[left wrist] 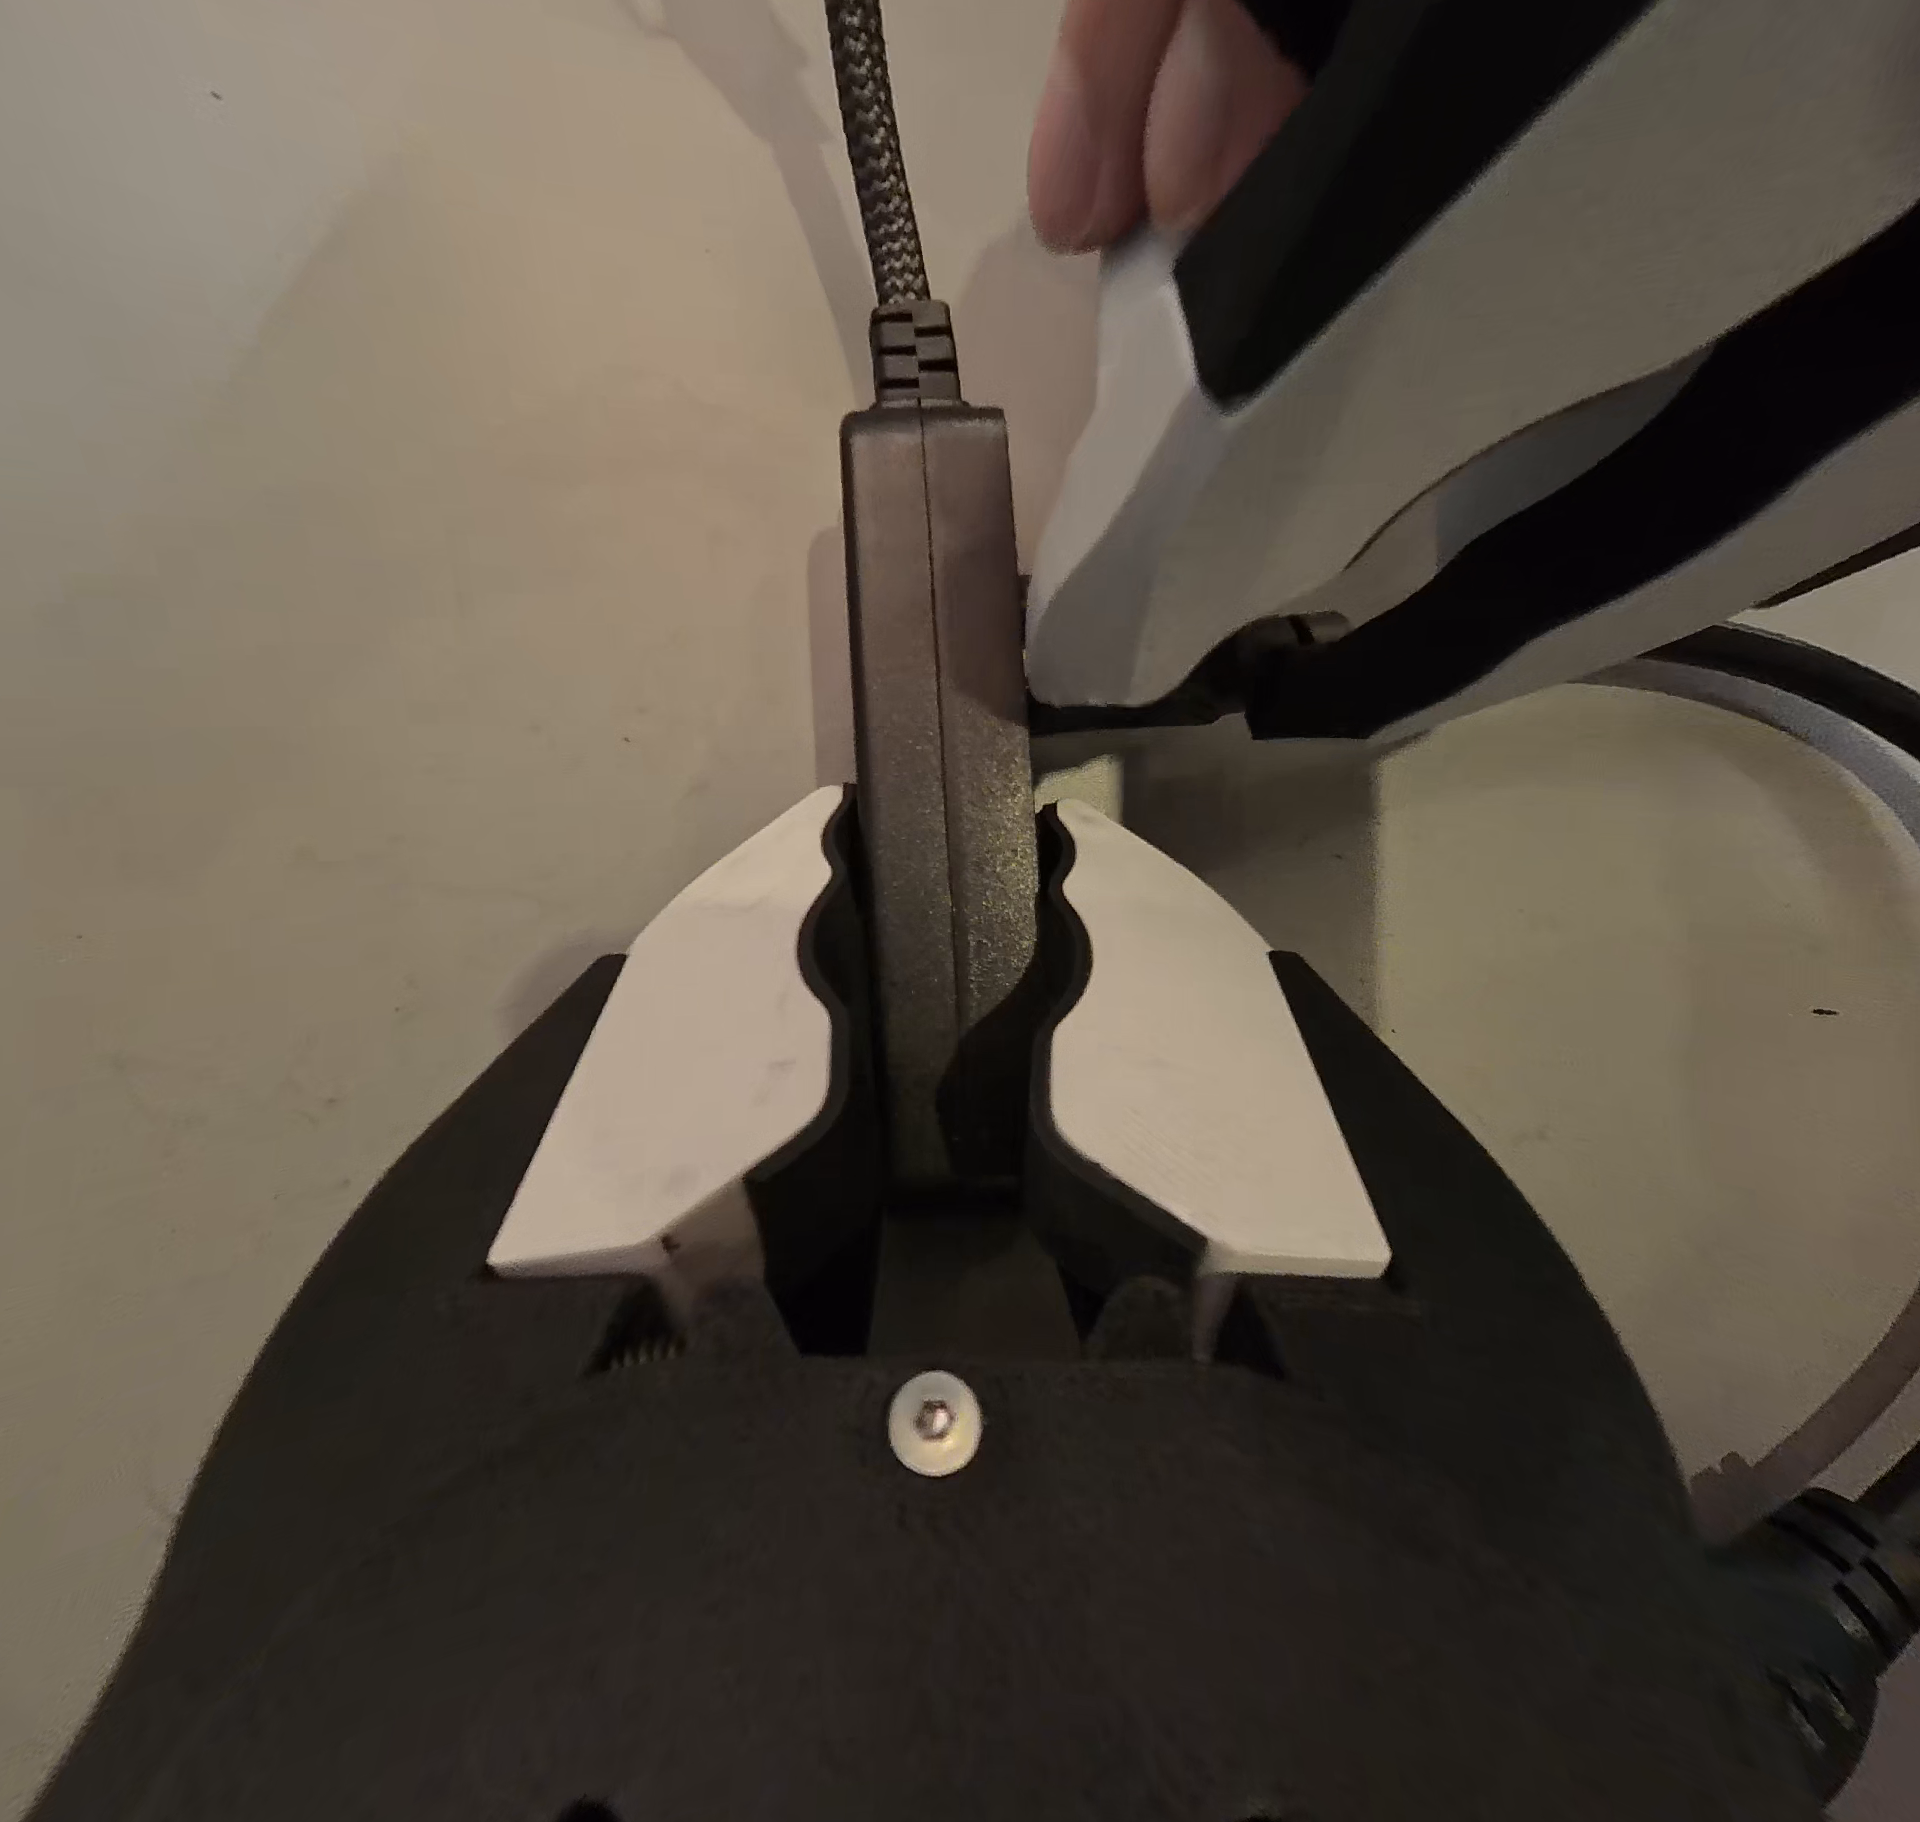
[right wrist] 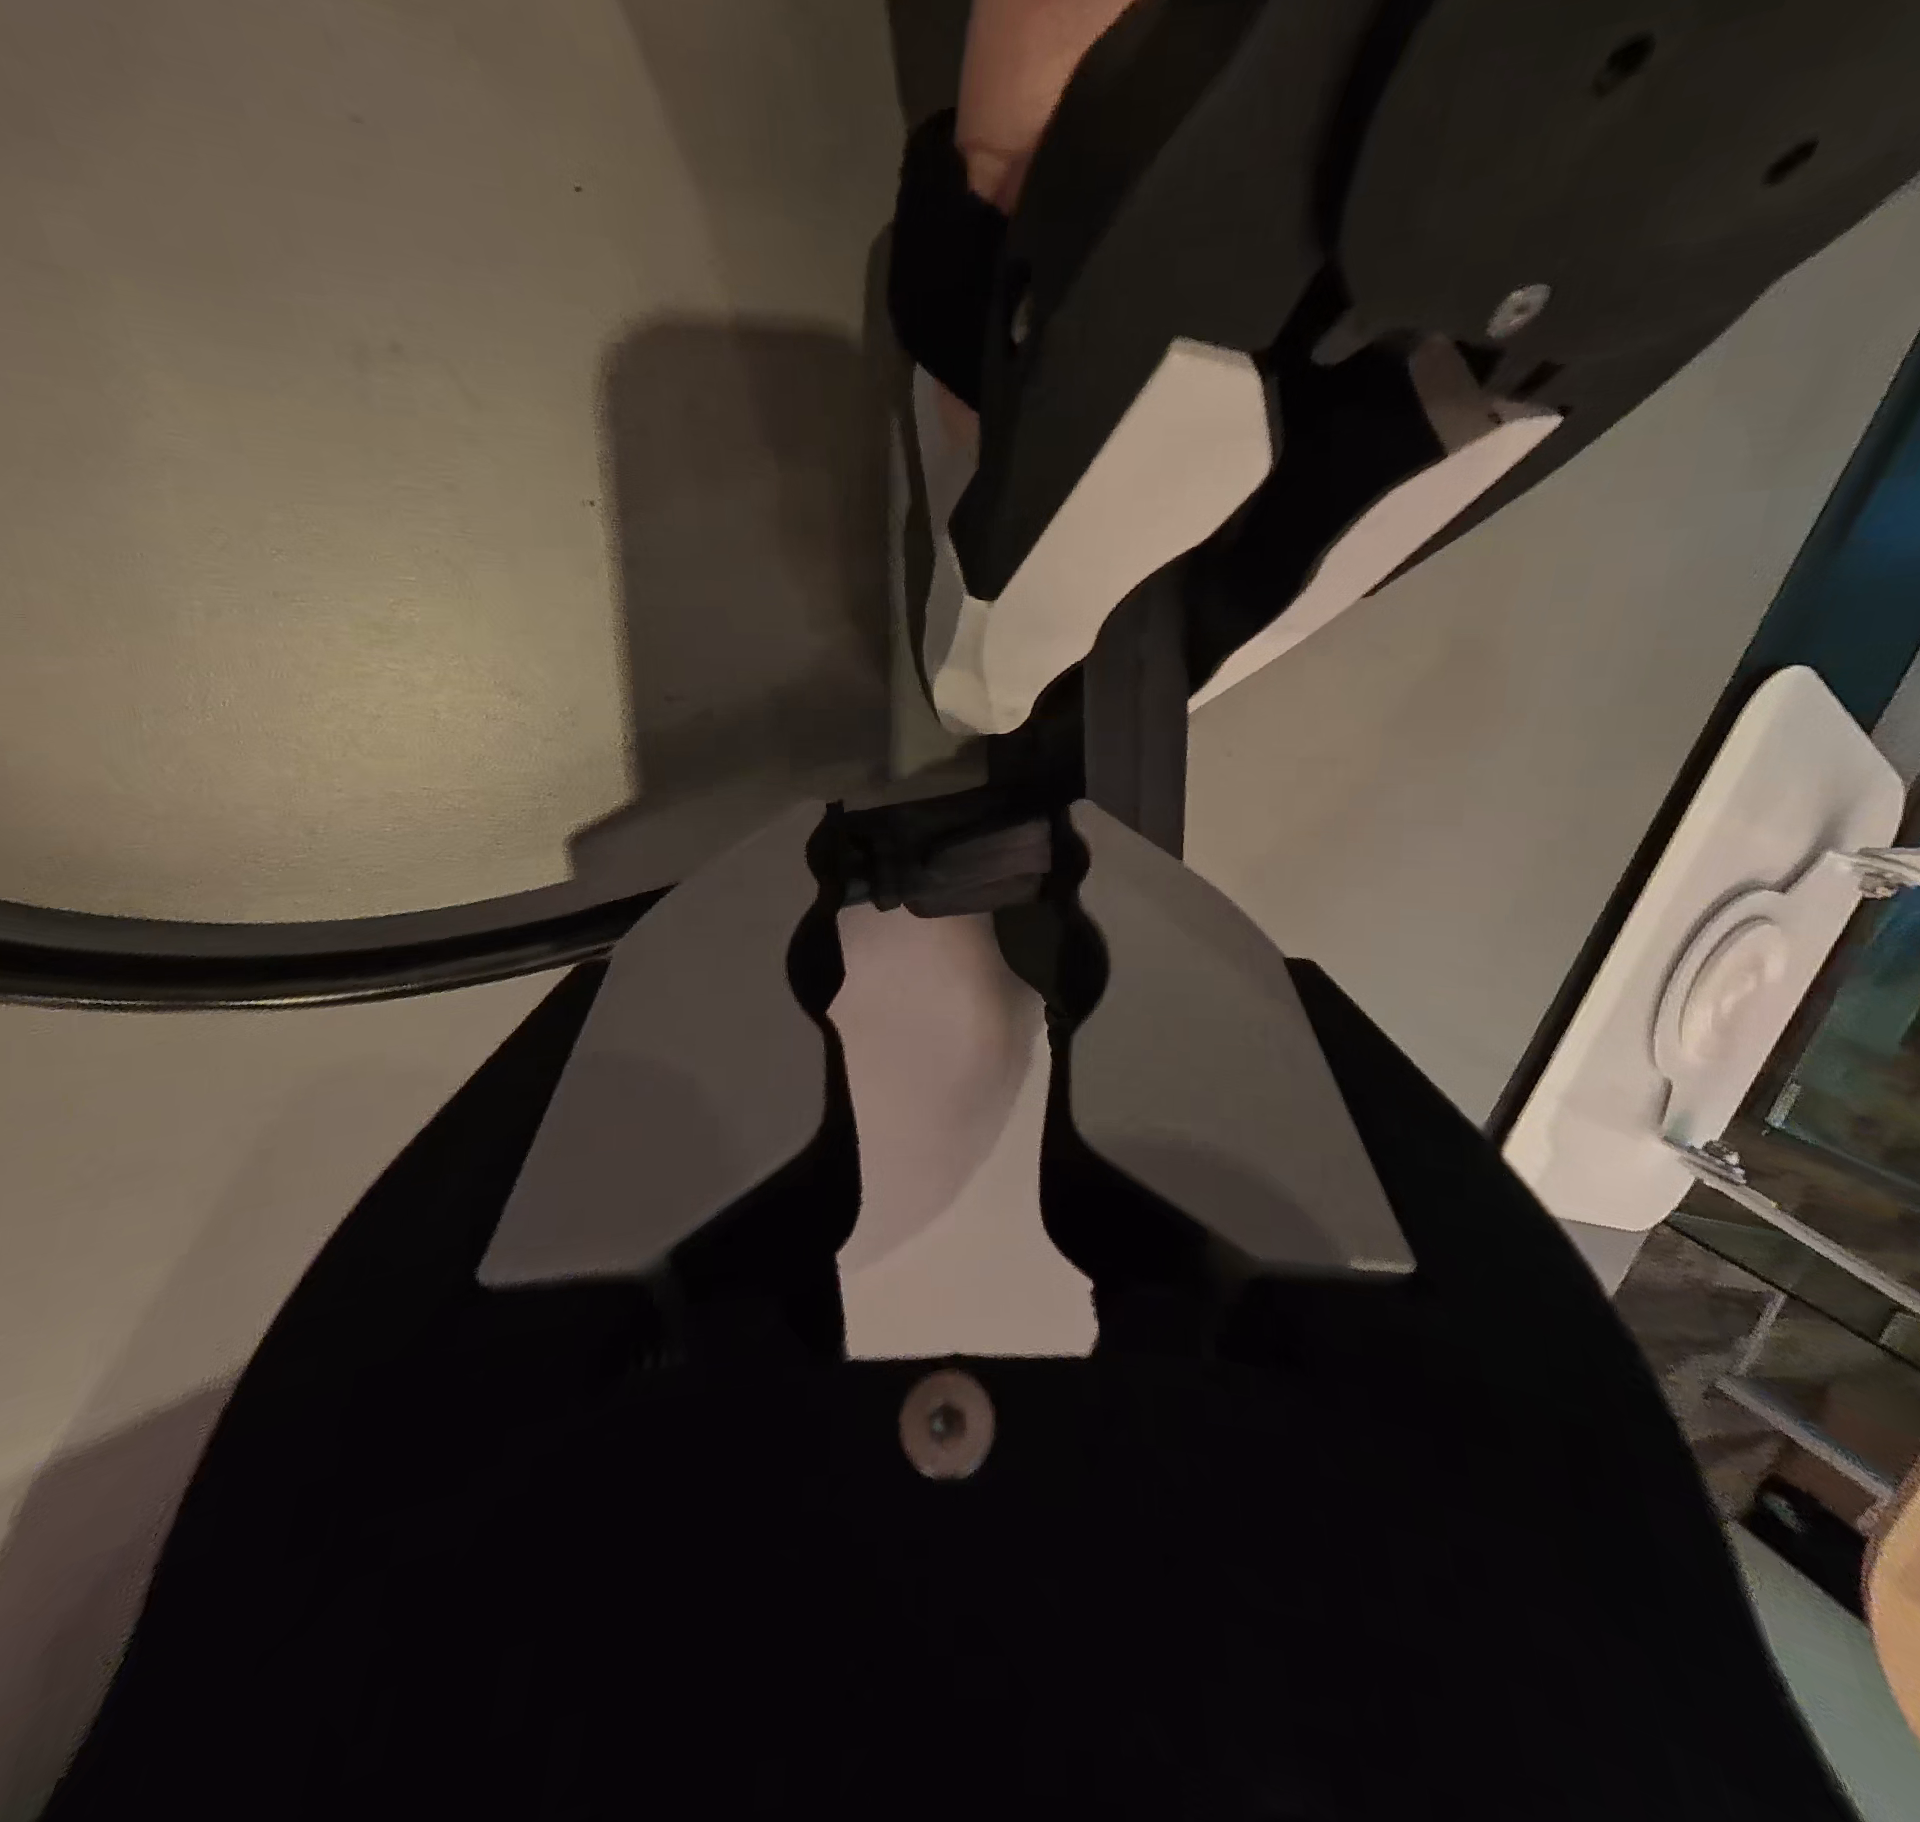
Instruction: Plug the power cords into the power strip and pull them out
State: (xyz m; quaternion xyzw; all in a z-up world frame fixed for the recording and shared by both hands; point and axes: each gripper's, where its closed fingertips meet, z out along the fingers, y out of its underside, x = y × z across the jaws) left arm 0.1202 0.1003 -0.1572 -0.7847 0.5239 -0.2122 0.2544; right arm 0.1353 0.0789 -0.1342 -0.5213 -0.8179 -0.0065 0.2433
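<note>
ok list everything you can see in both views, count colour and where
power strip: one, dark grey, held on edge between the left gripper's fingers
braided cord: one, dark, runs up from the strip's far end
plug: one, black, at the right gripper's fingertips, against the strip's side
black cable: one, curves left from the plug
white plate: one, right edge of right wrist view
table: one, beige
left gripper: one, white fingers, black body
right gripper: one, same make
hand: one, behind the right gripper
</note>
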